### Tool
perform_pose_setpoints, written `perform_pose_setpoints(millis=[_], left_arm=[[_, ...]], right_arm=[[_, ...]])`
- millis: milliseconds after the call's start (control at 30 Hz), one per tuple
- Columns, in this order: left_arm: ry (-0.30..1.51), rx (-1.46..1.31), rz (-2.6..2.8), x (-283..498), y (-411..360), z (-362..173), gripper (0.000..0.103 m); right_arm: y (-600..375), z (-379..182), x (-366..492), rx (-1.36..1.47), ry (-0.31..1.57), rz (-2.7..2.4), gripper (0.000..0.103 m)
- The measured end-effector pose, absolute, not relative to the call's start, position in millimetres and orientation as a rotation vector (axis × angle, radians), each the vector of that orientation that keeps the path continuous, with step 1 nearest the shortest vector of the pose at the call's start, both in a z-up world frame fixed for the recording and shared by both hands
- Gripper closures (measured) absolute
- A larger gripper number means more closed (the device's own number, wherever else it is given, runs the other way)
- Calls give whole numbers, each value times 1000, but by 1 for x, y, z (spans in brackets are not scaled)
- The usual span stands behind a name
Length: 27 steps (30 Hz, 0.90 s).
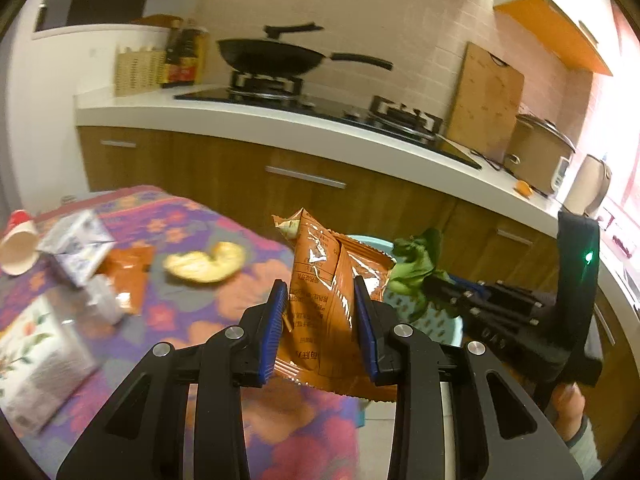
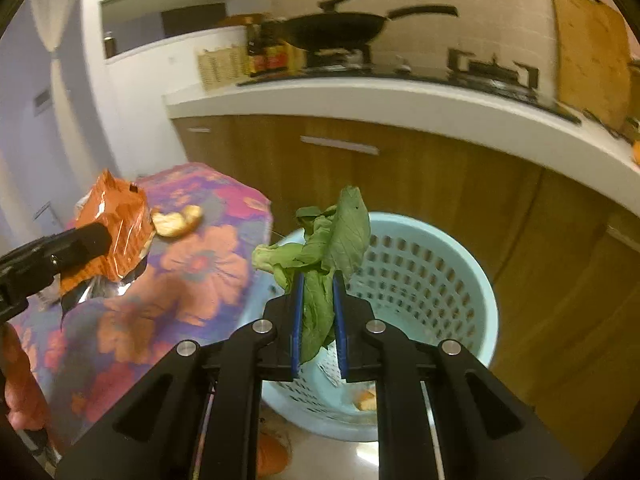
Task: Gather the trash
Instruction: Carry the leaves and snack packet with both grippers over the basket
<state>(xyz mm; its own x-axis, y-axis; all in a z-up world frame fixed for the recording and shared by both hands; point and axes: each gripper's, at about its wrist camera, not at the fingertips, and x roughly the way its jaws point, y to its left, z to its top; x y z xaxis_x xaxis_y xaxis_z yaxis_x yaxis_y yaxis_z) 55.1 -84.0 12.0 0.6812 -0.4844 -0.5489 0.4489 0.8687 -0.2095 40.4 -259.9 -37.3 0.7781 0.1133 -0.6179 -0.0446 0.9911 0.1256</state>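
My left gripper is shut on an orange snack wrapper and holds it above the right edge of the flowered table. The wrapper also shows in the right wrist view. My right gripper is shut on a green leafy vegetable, held over the near rim of a light blue perforated basket. In the left wrist view the leaf and the right gripper are to the right of the wrapper. Some scraps lie in the basket's bottom.
On the table lie a peel, a second orange wrapper, a milk carton, a paper cup and a tissue pack. Behind stands a wooden cabinet with a white counter, a stove and a wok.
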Motion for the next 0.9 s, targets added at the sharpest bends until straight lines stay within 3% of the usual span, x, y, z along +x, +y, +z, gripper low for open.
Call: perform_pose_setpoints(millis=[433,600,667,833,900], left_arm=[[699,-58,-575,81,-136,-7,71],[708,-31,-582,83,-151,-11,69],[711,-18,-579,85,-157,-13,67],[730,12,-594,88,-170,-22,51],[727,16,-580,88,-170,-25,50]], right_arm=[[-302,-63,49,194,751,-15,90],[-318,-70,49,244,769,-20,78],[-323,-70,47,257,766,-15,70],[-335,-66,37,282,752,-38,70],[-337,-64,34,286,744,-42,70]])
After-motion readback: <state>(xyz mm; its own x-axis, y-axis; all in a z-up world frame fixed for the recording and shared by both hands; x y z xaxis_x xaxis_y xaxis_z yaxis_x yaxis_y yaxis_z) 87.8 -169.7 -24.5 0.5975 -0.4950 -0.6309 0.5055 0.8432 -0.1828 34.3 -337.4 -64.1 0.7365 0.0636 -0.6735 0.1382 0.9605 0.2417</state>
